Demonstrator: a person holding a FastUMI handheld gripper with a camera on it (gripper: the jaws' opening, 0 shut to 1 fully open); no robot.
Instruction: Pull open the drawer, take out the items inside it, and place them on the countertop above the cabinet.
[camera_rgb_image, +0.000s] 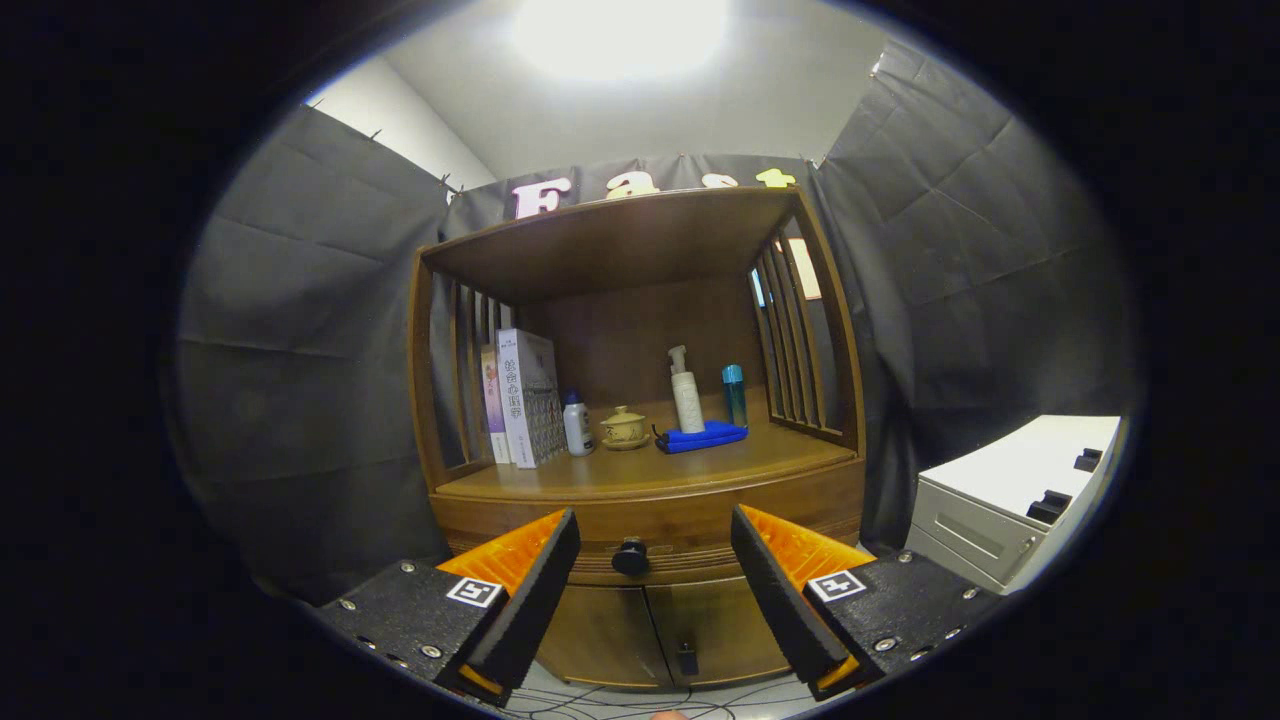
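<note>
Black-draped booth, wooden cabinet (640, 420) against the back wall, its surface (640, 470) already crowded: books (525, 395), small white bottle (577, 424), lidded cup (624, 427), pump bottle (686, 392) on a blue cloth (700, 437), blue bottle (735, 394). Drawer (650, 520) sits shut just under that surface, dark knob (630, 556) centred. Gripper (655, 560) is spread wide open, nothing held, knob framed between the fingers but beyond their tips, no contact yet.

Risks as I see them:
- knob is small and round; an off-centre close probably slips off it
- pulling off-axis likely jams the drawer
- free space is mostly the front strip, so items set down could knock the cup or bottles
- contents of the drawer can't be seen yet
</note>
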